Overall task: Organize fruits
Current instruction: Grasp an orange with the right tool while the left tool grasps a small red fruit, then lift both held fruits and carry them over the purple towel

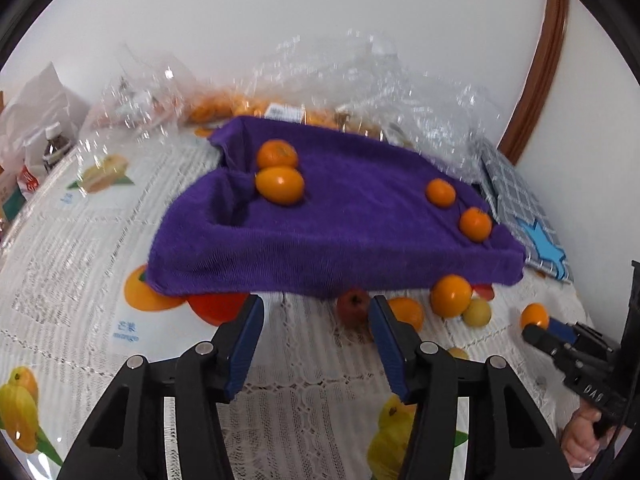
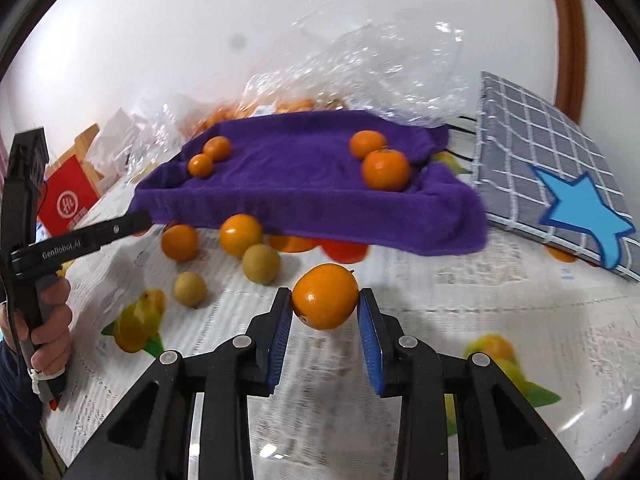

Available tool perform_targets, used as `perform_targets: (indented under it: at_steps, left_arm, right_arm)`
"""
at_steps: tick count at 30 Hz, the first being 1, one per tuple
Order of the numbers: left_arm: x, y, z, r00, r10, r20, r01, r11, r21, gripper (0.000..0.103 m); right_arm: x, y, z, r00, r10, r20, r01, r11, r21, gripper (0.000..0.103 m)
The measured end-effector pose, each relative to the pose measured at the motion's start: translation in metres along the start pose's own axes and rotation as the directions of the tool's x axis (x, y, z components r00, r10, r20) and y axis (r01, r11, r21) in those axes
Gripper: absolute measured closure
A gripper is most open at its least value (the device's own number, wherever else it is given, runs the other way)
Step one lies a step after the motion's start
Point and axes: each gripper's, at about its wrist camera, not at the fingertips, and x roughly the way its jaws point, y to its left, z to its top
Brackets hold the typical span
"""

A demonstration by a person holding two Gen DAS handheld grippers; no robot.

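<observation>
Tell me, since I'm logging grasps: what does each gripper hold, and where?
The right gripper pinches a round orange fruit across its sides. The left gripper holds nothing.

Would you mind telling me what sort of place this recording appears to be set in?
Most likely a home dining or kitchen table. It has a fruit-printed tablecloth with a lace cover, clear plastic bags of fruit against a plain white wall, and a bottle among other household clutter at one side.

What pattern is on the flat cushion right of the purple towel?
Grey with white grid lines and a blue star, on the cushion; clearest in the right wrist view.
</observation>
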Motion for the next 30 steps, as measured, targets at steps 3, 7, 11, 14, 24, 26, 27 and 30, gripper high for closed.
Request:
perform_targets:
  at_steps: [3,7,11,14,24,26,27,30]
  left_arm:
    - [0.010,-0.002,0.000,0.998,0.007,-0.055,-0.007,1.000,0.004,0.063]
    - [0.012,-0.012,-0.003,0.997,-0.013,-0.070,0.016,0.998,0.053,0.064]
    - [0.016,-0.023,-0.002,0.997,0.003,-0.081,0.005,0.995,0.104,0.064]
    - [0.021,-0.033,0.000,0.996,0.012,-0.088,-0.001,0.992,0.130,0.064]
    - [0.023,-0.036,0.004,0.998,0.015,-0.064,-0.009,0.995,0.096,0.081]
    - [0.020,-0.034,0.005,0.999,0.007,-0.043,-0.003,0.997,0.083,0.081]
    - [0.017,-0.031,0.005,1.000,0.006,-0.029,-0.003,0.998,0.071,0.081]
    - [0.012,-0.025,0.006,1.000,0.007,-0.001,-0.007,0.999,0.036,0.081]
  right_arm:
    - [0.005,-0.010,0.001,0.999,0.044,-0.023,-0.043,0.998,0.046,0.070]
    - [0.003,-0.016,0.000,0.999,0.052,-0.014,-0.051,0.996,0.074,0.070]
    - [0.007,-0.013,0.000,0.998,0.060,-0.029,-0.058,0.996,0.061,0.070]
    - [0.007,-0.010,0.000,0.997,0.068,-0.036,-0.066,0.997,0.044,0.070]
    - [0.008,-0.012,-0.001,0.997,0.067,-0.038,-0.065,0.996,0.052,0.070]
    - [0.007,-0.010,-0.001,0.997,0.066,-0.034,-0.064,0.997,0.044,0.070]
    - [0.007,-0.010,-0.001,0.997,0.066,-0.034,-0.064,0.997,0.043,0.070]
    - [0.005,-0.011,-0.001,0.998,0.063,-0.025,-0.062,0.997,0.047,0.070]
